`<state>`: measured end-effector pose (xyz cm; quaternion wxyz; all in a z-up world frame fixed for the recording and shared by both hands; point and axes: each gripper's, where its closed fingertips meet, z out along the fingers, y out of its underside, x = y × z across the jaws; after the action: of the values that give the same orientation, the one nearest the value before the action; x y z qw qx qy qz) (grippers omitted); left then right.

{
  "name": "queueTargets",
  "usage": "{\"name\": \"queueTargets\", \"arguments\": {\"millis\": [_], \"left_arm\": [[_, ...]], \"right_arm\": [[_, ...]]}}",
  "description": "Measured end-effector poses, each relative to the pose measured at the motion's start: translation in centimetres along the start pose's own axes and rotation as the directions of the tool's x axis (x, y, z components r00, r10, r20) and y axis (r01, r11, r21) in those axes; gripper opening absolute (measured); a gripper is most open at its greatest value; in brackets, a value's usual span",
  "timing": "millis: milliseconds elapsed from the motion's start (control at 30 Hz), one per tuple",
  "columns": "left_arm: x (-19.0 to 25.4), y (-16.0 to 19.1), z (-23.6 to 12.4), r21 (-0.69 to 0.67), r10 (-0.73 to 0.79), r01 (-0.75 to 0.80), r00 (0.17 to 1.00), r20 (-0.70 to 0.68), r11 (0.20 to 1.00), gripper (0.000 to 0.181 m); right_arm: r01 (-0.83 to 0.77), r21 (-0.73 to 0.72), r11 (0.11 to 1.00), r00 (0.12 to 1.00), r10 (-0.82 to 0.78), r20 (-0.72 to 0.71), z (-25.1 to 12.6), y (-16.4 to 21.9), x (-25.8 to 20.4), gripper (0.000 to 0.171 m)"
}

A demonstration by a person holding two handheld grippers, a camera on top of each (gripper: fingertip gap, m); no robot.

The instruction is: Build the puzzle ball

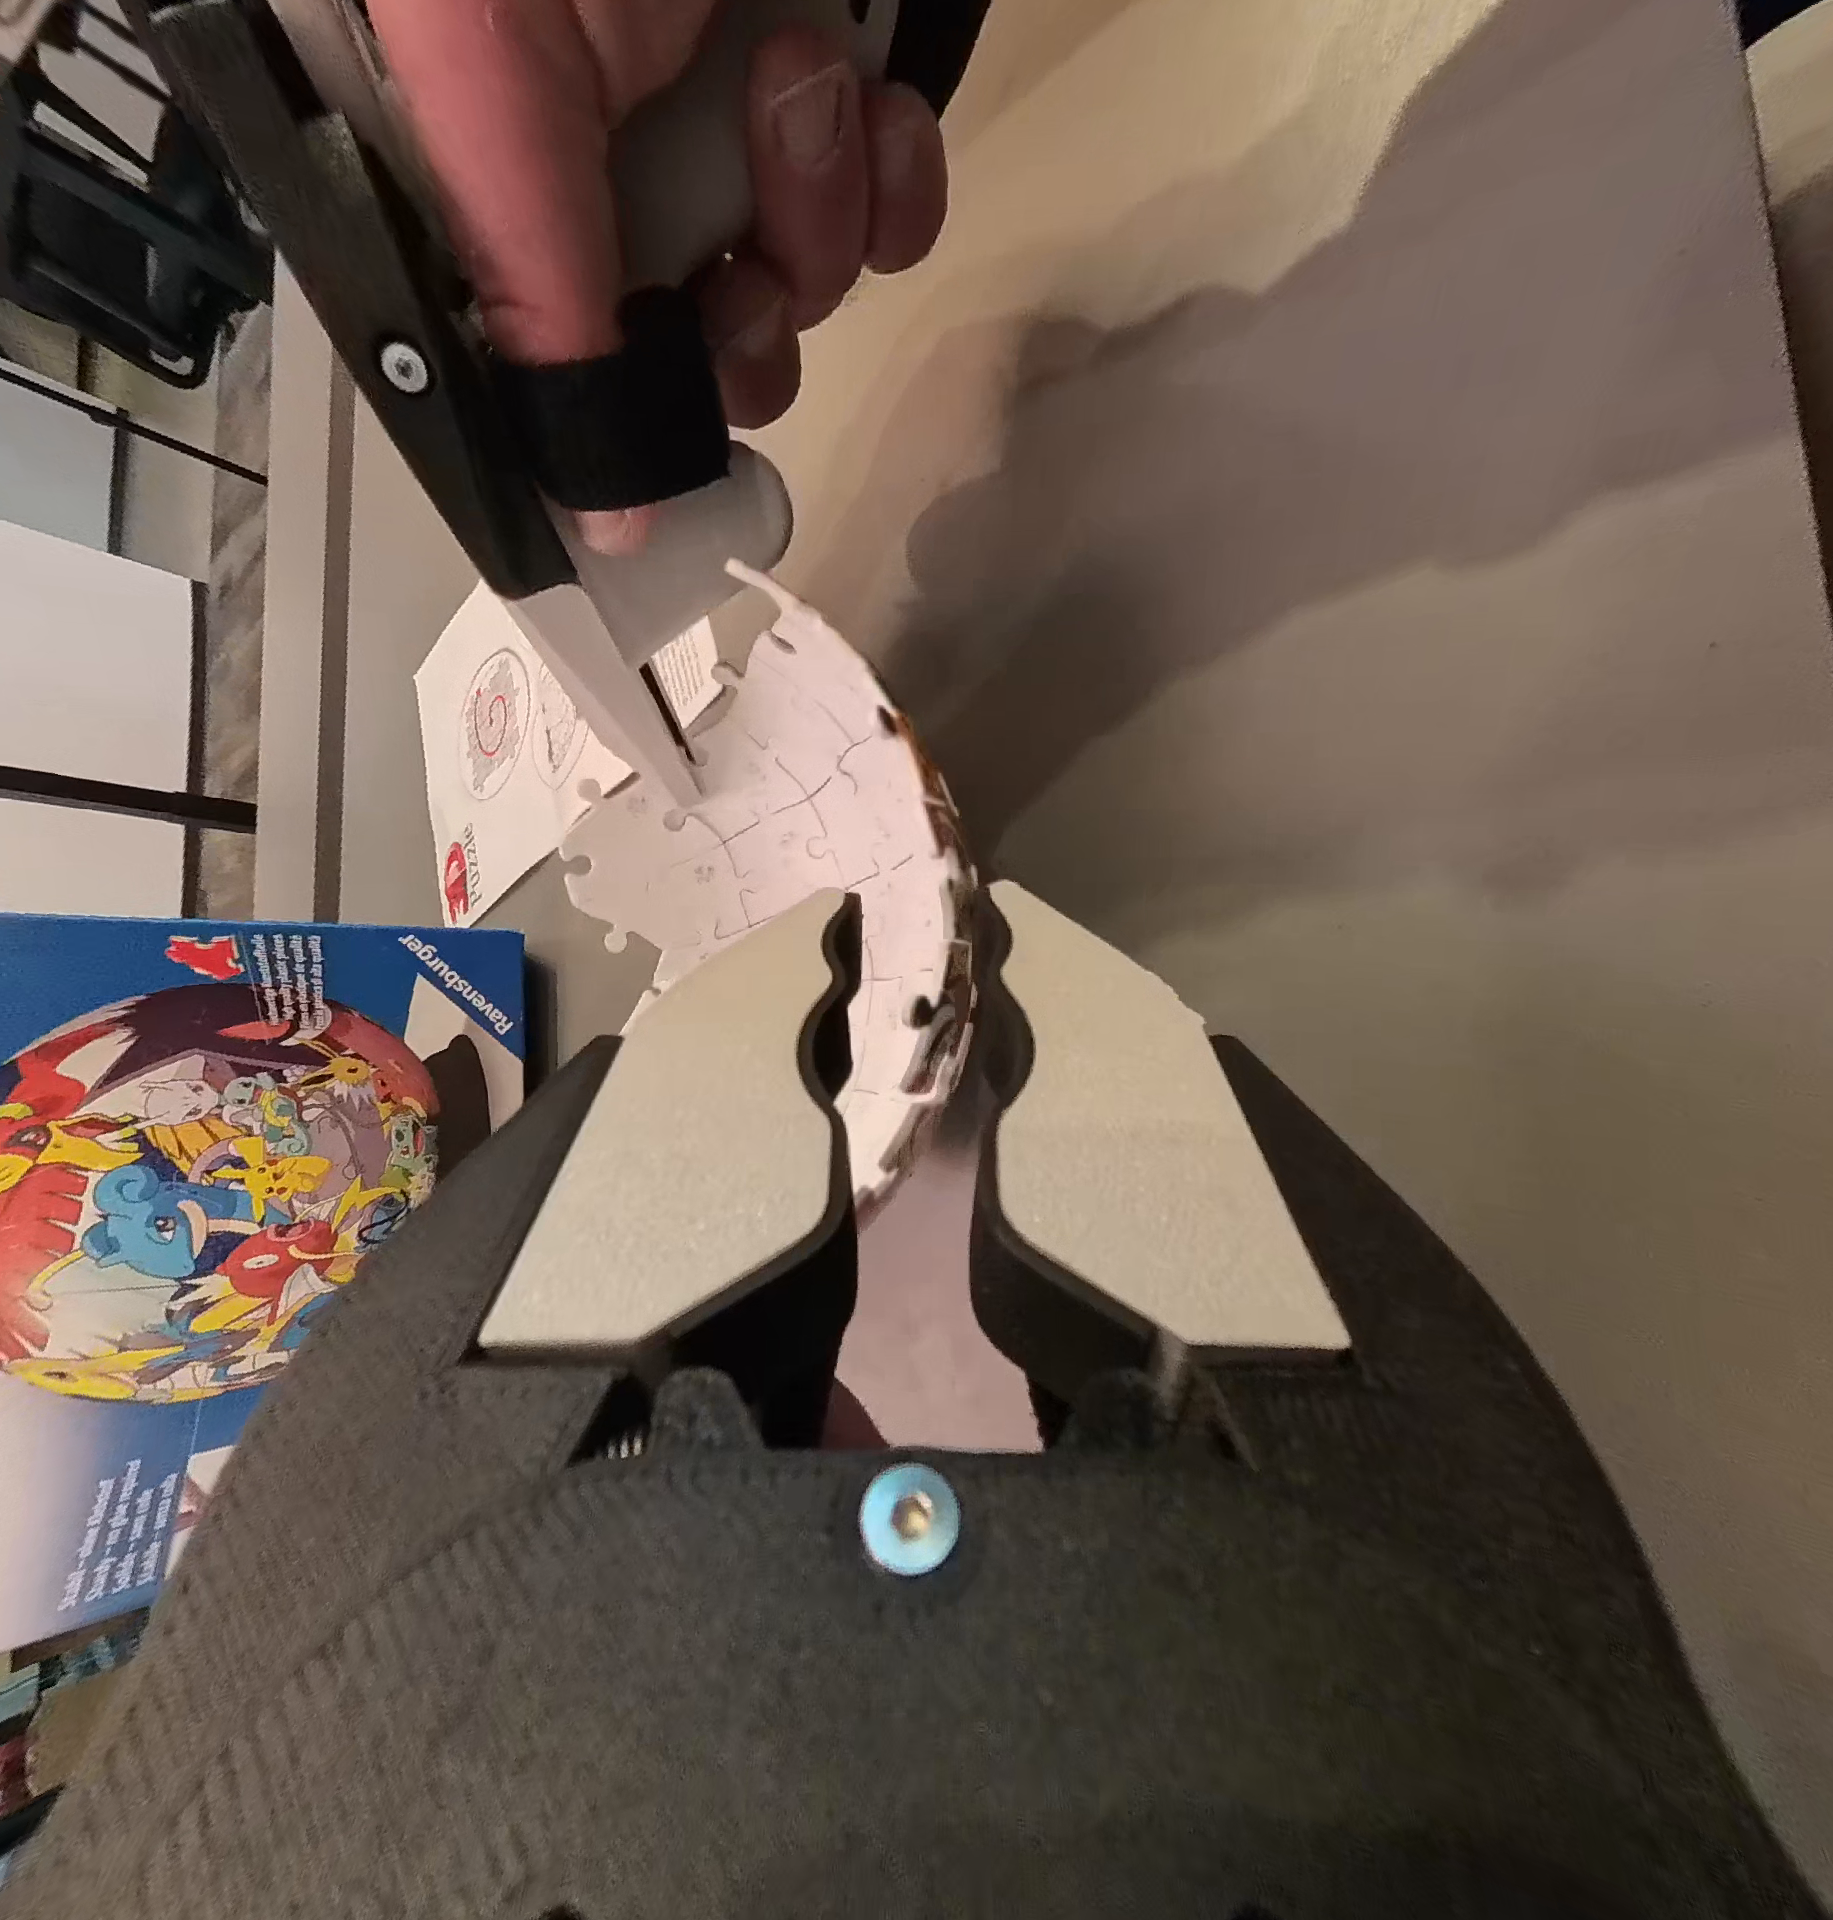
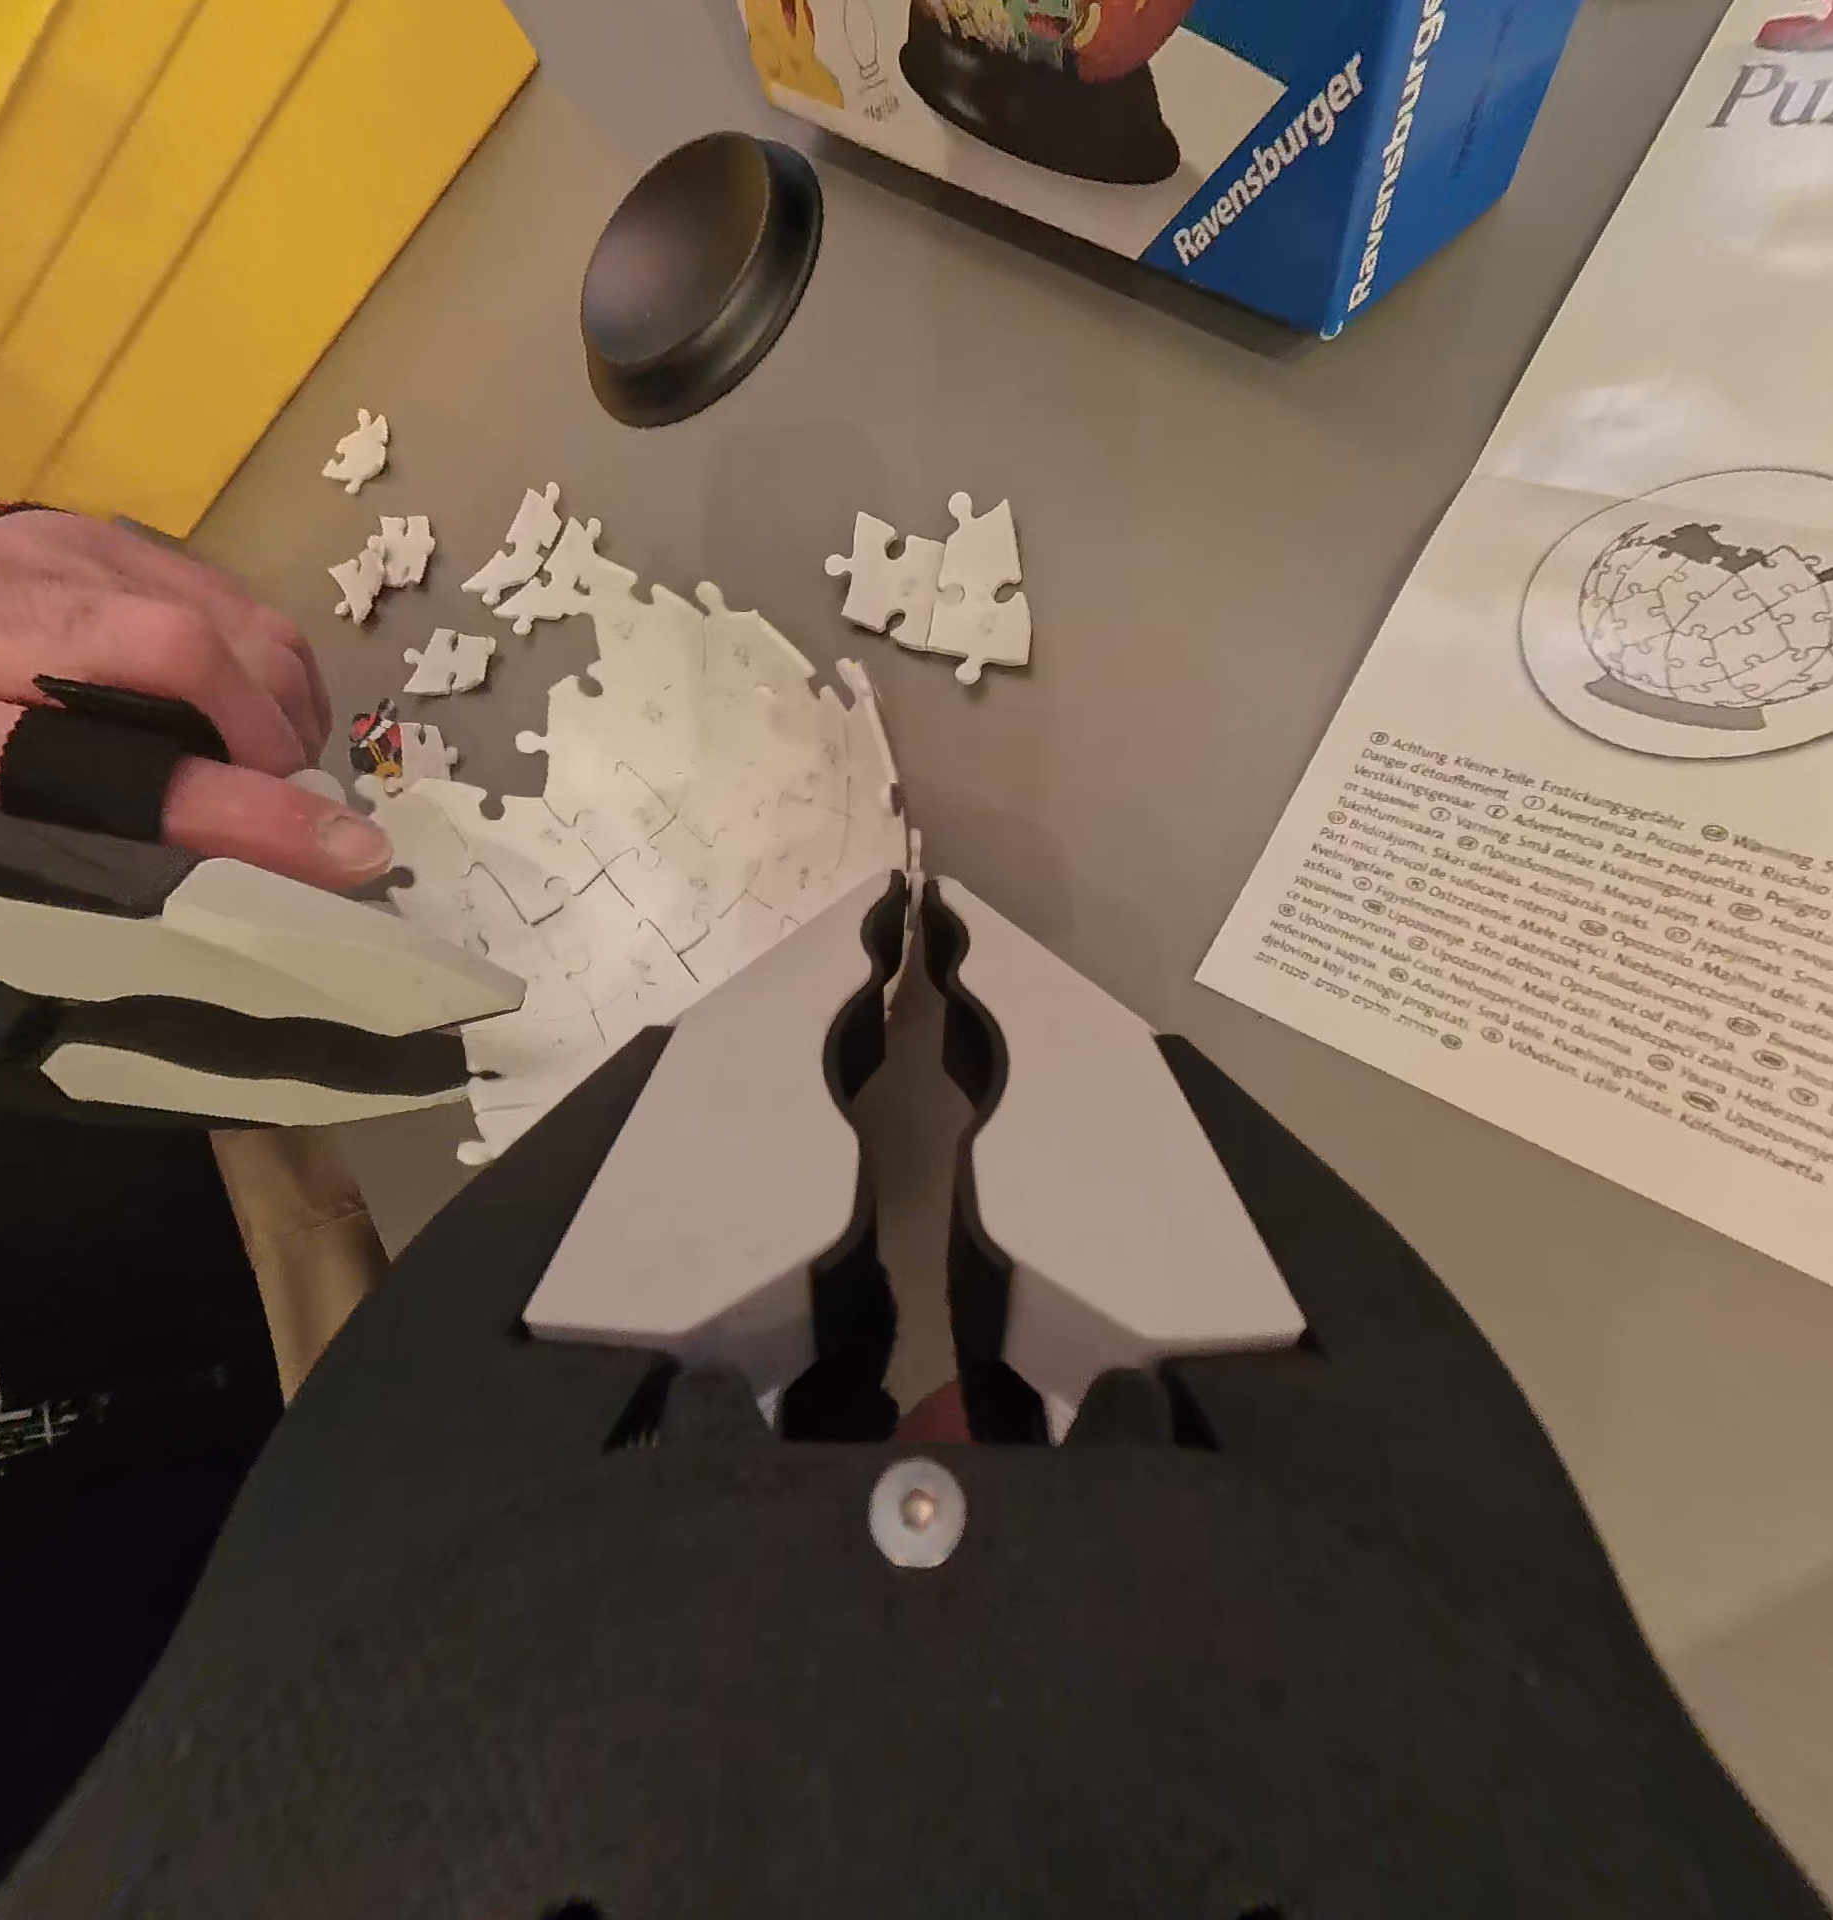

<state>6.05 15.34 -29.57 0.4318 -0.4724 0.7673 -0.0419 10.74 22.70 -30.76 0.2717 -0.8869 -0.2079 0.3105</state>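
Grey table (image 2: 1151, 727): both grippers clamp shell (image 2: 683, 790) rim.

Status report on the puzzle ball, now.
Left tongs and right tongs both shut on the half-built shell. Loose pieces lie on the table. Nothing blocks.

The right gripper (image 2: 914, 896) pinches the near right rim of the half-built puzzle shell (image 2: 683, 831), white inside facing up. The left gripper (image 2: 496, 1029) grips its near left edge. Loose pieces (image 2: 933, 592) lie beyond on the grey table (image 2: 1151, 623), near a black stand (image 2: 699, 275).
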Motion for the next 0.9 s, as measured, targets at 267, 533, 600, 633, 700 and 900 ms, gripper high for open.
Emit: {"name": "queueTargets", "arguments": {"millis": [267,533,600,633,700,900], "left_arm": [[0.0,0.5,0.2,-0.007,-0.01,0.01,1.0,-0.012,1.0,0.019],[0.2,0.4,0.4,-0.005,-0.014,0.014,1.0,-0.018,1.0,0.019],[0.3,0.5,0.5,-0.007,-0.01,0.01,1.0,-0.019,1.0,0.019],[0.3,0.5,0.5,-0.007,-0.012,0.012,1.0,-0.021,1.0,0.019],[0.4,0.5,0.6,-0.007,-0.015,0.015,1.0,-0.022,1.0,0.019],[0.2,0.4,0.5,0.0,-0.03,0.03,0.999,-0.016,1.0,0.02]], "right_arm": [[0.031,-0.005,1.0,0.999,-0.031,0.016,0.7,-1.0,0.1,0.009],[0.015,-0.003,1.0,0.999,-0.015,0.038,0.9,-1.1,0.0,0.0],[-0.001,0.011,1.0,0.999,0.001,0.037,0.8,-1.2,0.2,0.001],[-0.005,0.016,1.0,0.999,0.004,0.038,0.7,-1.2,0.2,0.006],[-0.015,0.014,1.0,0.999,0.015,0.043,0.5,-1.1,0.2,0.009],[0.01,0.0,1.0,1.0,-0.01,0.015,0.2,-0.8,0.3,0.001]]}}
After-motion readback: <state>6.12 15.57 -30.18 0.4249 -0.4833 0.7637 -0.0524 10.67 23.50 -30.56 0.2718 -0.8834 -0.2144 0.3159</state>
